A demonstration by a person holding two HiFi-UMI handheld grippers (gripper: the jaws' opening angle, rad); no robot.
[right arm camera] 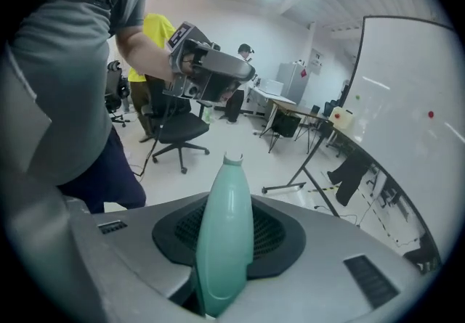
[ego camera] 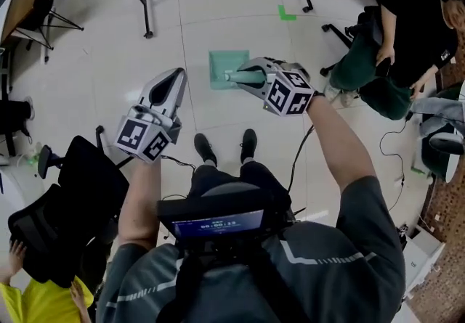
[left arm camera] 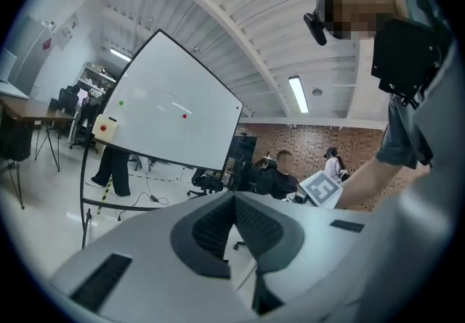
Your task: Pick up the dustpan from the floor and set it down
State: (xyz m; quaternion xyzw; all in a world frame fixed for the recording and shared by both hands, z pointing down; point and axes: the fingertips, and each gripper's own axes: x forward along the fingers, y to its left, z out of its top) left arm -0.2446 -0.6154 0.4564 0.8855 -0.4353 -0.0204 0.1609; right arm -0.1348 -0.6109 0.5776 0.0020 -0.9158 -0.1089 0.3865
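The right gripper (ego camera: 245, 75) is clamped on the handle of the teal dustpan (ego camera: 224, 67), which is at or just above the floor ahead of the person's shoes (ego camera: 227, 147), the left gripper (ego camera: 173, 83) closed and empty; set-down appears in hand, requiring the pan flat before release.

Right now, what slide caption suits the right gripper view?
Right gripper shut on the mint-green plastic dustpan handle, large white whiteboard behind.

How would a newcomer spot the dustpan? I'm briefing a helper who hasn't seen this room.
On the pale floor, look just ahead of the person's black shoes. The dustpan is the mint-green square there, its handle in the right tool. The only other green is a small, brighter tape mark farther off.
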